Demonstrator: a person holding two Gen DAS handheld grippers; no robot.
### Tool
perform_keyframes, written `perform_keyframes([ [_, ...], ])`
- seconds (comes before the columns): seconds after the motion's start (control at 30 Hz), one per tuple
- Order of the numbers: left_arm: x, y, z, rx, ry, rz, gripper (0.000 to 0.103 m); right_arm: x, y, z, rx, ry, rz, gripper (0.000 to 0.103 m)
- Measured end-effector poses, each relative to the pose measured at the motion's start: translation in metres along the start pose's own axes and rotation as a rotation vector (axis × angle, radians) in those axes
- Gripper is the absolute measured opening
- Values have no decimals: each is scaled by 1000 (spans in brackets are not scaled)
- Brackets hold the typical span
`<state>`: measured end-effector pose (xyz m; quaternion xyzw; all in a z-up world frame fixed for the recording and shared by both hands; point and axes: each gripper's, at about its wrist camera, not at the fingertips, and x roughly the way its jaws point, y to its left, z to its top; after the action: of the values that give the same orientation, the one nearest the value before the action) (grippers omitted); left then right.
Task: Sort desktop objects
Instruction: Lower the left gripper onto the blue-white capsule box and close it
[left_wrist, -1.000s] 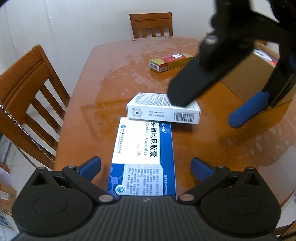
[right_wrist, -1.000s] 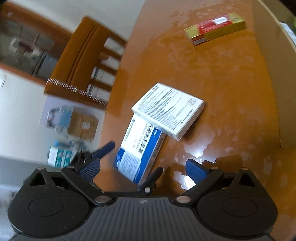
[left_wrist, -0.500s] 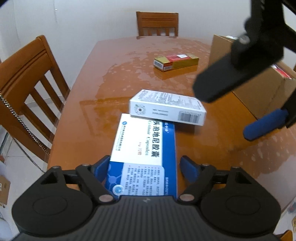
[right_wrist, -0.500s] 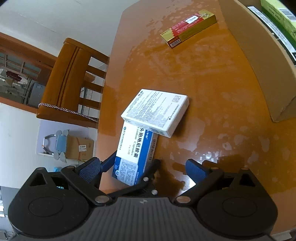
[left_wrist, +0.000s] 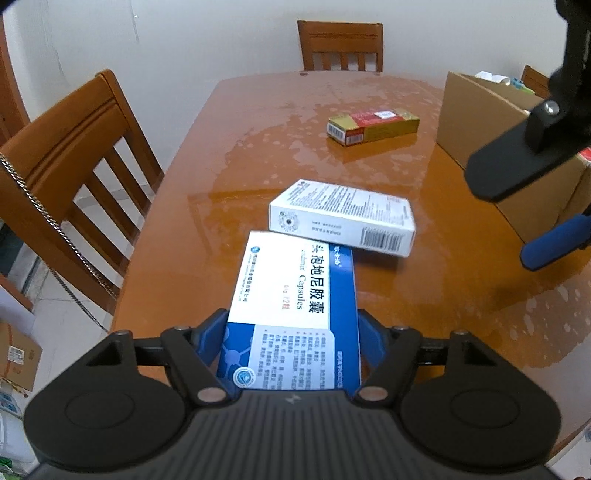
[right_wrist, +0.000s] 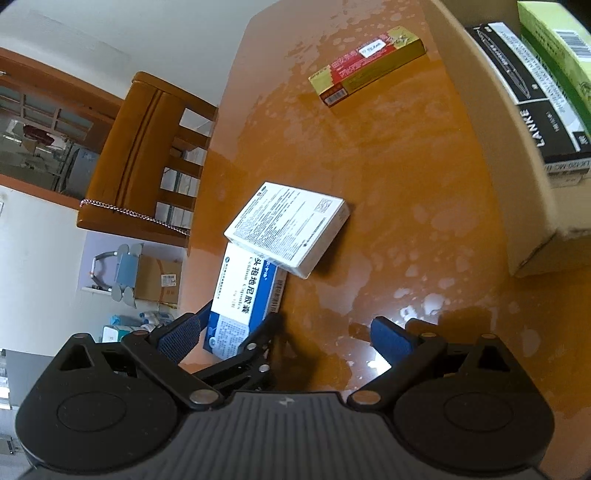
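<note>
My left gripper (left_wrist: 291, 341) is shut on the near end of a blue and white capsule box (left_wrist: 295, 306); the box also shows in the right wrist view (right_wrist: 247, 299). Its far end lies under a white medicine box (left_wrist: 341, 216), also in the right wrist view (right_wrist: 290, 232). A red and gold box (left_wrist: 373, 125) lies further back on the table. My right gripper (right_wrist: 284, 338) is open and empty, held above the table to the right; its fingers (left_wrist: 554, 247) show in the left wrist view.
An open cardboard box (left_wrist: 491, 147) stands at the table's right side with several packages inside (right_wrist: 535, 92). Wooden chairs stand at the left (left_wrist: 74, 173) and the far end (left_wrist: 340, 44). The orange table (left_wrist: 258, 147) has pale blotches.
My left gripper has moved forward and closed on the blue and white capsule box. My right gripper has drawn back to the right and higher.
</note>
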<state>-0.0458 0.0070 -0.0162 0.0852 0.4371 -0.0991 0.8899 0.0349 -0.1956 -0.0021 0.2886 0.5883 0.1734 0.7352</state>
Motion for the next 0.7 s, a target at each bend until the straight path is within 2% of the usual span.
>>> perform_keyframes([
  [0.23,-14,-8,11,-30,-19,4,72,-10,-3,2,-27,5,23,101],
  [0.5,0,-23,8,-52,51,10,71,-11,7,1,-69,18,35,101],
  [0.7,7,-28,8,-56,73,14,71,-17,7,3,-76,16,43,101],
])
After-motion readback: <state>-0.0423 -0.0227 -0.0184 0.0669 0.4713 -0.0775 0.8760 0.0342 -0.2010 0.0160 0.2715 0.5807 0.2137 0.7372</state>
